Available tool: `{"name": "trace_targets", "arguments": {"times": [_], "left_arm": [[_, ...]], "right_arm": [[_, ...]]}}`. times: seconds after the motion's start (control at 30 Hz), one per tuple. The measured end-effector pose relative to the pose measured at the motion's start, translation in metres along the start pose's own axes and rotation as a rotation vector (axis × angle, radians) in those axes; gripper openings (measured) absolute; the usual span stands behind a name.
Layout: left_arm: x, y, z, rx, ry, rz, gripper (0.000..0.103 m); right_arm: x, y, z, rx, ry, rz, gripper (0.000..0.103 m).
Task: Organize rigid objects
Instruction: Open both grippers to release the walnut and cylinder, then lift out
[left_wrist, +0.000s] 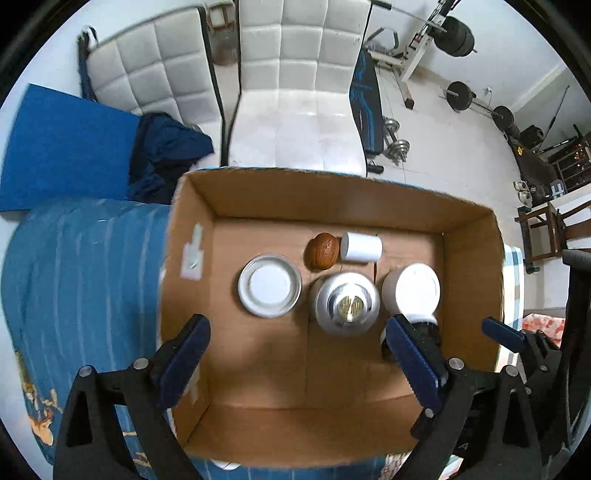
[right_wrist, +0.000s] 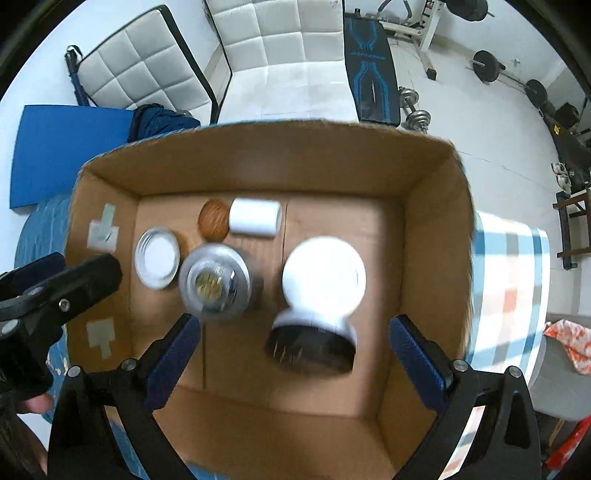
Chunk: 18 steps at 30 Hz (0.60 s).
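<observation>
Inside the cardboard box (left_wrist: 476, 280), five rigid things stand on the floor of it: a flat metal lid (left_wrist: 269, 285), a clear glass jar (left_wrist: 347, 302) with a metal neck, a dark jar with a white cap (left_wrist: 412, 290), a walnut (left_wrist: 322, 250) and a small white cylinder (left_wrist: 361, 246) lying on its side, touching the walnut. Both jars look stiff, smooth and fairly heavy; the glass one is breakable and best taken across its body below the neck. The lid is thin and light, hard to pinch flat. Left hand-held gripper (left_wrist: 295, 354) hangs wide open above the box, holding nothing; right hand-held gripper (right_wrist: 295, 350) likewise gapes empty over the dark jar. Only the right view shows that jar's dark body and a second tape patch (right_wrist: 100, 336) on the box wall; the left view shows the other gripper's blue pad at its right edge
</observation>
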<state>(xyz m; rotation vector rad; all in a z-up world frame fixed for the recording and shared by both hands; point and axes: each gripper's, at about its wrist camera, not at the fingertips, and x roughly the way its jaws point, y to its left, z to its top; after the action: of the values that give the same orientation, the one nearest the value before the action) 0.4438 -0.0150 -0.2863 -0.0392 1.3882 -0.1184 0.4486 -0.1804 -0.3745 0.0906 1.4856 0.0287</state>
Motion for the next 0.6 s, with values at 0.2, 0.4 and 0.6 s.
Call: {"name": "trace_targets", "arguments": {"times": [0.2, 0.4, 0.6], "left_arm": [[-0.037, -0.003, -0.045, -0.013, -0.09, 0.036, 0.098], [-0.077, -0.009, -0.081, -0.029, -0.175, 0.036, 0.098], [-0.112, -0.015, -0.11, -0.016, -0.229, 0.042, 0.098]], "right_arm": [[-0.04, -0.004, -0.045, 0.002, -0.082, -0.01, 0.103], [-0.09, -0.012, -0.083, 0.003, -0.16, -0.005, 0.103], [-0.126, -0.014, -0.111, 0.014, -0.207, 0.01, 0.103]]}}
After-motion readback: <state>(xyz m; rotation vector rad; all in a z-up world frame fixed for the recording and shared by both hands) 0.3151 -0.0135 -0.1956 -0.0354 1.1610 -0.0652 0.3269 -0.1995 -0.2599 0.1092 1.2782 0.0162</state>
